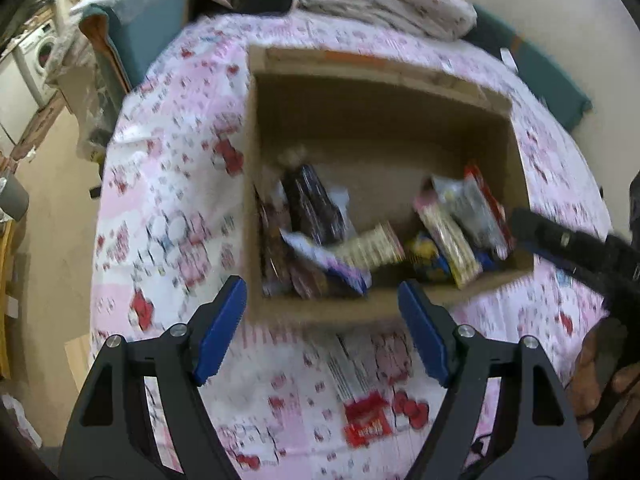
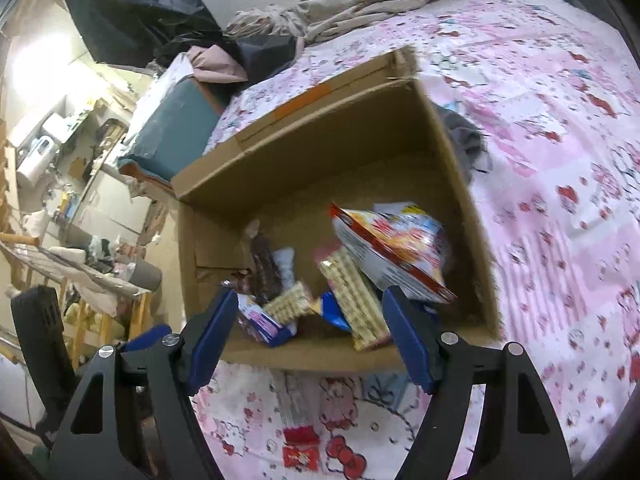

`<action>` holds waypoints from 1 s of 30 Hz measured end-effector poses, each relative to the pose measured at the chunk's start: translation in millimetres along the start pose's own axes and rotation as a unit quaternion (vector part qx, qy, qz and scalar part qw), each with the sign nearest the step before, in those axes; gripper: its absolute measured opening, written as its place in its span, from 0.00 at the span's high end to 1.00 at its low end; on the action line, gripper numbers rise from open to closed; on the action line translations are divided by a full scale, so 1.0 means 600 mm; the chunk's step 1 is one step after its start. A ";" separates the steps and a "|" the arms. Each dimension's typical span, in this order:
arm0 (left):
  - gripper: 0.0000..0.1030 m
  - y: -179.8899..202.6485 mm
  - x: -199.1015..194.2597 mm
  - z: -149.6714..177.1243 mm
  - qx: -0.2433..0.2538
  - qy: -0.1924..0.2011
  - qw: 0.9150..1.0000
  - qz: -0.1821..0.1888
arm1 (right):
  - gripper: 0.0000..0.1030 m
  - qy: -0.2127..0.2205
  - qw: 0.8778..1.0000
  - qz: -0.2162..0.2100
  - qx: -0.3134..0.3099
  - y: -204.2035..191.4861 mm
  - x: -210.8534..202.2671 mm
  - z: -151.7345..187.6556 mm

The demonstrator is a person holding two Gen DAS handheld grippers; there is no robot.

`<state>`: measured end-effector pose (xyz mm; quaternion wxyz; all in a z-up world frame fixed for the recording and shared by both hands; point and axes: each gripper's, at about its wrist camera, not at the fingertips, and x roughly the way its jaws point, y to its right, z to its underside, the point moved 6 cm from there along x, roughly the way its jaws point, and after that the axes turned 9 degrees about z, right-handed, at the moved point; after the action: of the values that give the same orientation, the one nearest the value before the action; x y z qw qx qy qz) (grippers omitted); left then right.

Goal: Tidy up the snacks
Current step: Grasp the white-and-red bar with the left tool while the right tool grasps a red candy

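Overhead, both grippers [image 1: 322, 314] [image 2: 306, 330] spread, empty, near cardboard box [image 1: 360, 304] front edge.

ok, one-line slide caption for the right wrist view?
Open right gripper hovers over a cardboard box of snack packets on a pink bedsheet.

No readable text anywhere, motion blur. Snack packets [image 2: 360, 280] in the cardboard box [image 2: 320, 132] carry print, illegible. Small red packet [image 1: 366, 420] on the bedsheet [image 1: 168, 220] has white lettering, too smeared to read.
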<state>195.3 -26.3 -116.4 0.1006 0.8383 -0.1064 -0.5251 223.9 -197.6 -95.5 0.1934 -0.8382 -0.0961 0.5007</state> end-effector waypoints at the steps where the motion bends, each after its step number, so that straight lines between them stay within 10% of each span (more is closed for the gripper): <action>1: 0.27 0.005 0.004 0.009 -0.001 -0.008 1.000 0.000 | 0.25 0.001 1.000 0.013 0.001 0.006 -0.007 0.008; 10: 0.27 0.025 0.118 0.118 0.009 -0.124 0.992 -0.030 | 0.25 -0.021 0.998 0.044 0.025 0.055 -0.032 0.071; 21: 0.28 0.003 0.170 0.142 -0.014 -0.158 0.985 -0.062 | 0.25 -0.023 0.996 0.079 0.022 0.078 -0.050 0.107; 25: 0.72 -0.014 0.163 0.139 -0.014 -0.156 0.985 -0.069 | 0.25 -0.029 0.997 0.075 0.012 0.061 -0.048 0.119; 30: 0.74 -0.037 0.140 0.128 -0.023 -0.145 0.987 -0.062 | 0.25 -0.033 0.997 0.073 -0.005 0.040 -0.046 0.131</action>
<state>163.4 -33.1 -227.5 0.0705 0.7554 -0.0551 -0.6491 141.1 -211.0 -116.6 0.1492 -0.8269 -0.0431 0.5405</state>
